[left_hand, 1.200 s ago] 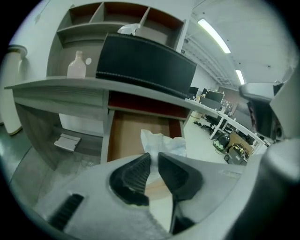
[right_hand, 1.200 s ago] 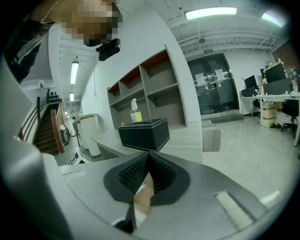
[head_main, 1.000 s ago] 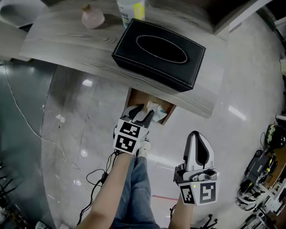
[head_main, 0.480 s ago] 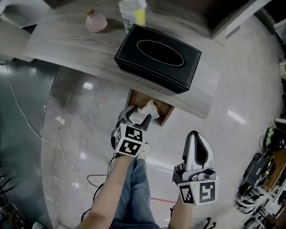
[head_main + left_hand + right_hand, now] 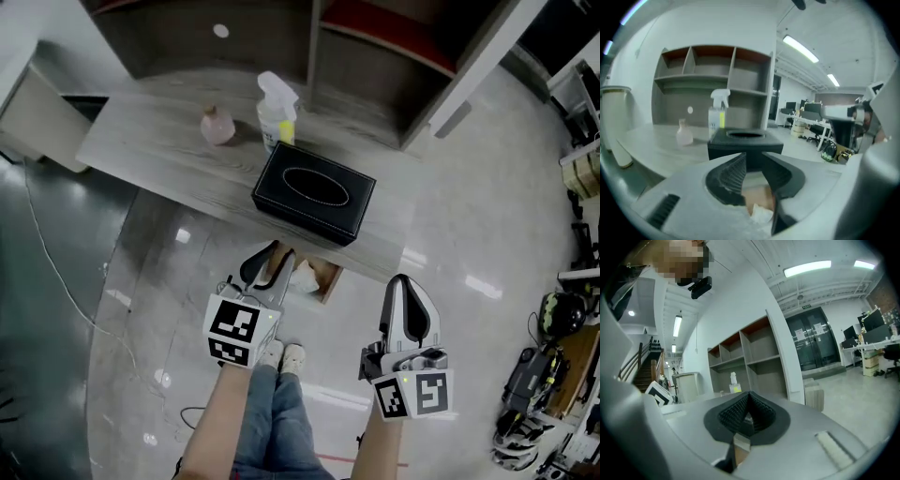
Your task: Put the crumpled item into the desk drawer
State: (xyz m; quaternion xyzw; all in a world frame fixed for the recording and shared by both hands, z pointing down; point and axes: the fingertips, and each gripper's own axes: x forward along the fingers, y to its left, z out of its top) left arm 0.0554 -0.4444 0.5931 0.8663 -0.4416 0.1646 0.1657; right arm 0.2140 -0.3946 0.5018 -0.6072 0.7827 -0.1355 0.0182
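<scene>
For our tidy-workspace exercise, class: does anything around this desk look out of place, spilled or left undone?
The desk drawer stands open, with a crumpled white item lying inside. Above it, the tissue box, spray bottle and pink bottle stand upright; nothing looks spilled.

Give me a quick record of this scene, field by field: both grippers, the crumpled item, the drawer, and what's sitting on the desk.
left gripper: at the front of the open drawer, jaws apart and closing, nothing gripped
right gripper: held back from the desk, jaws shut, empty
crumpled item: white, lying inside the drawer
drawer: pulled out from under the desk
on the desk: black tissue box, spray bottle, pink bottle
</scene>
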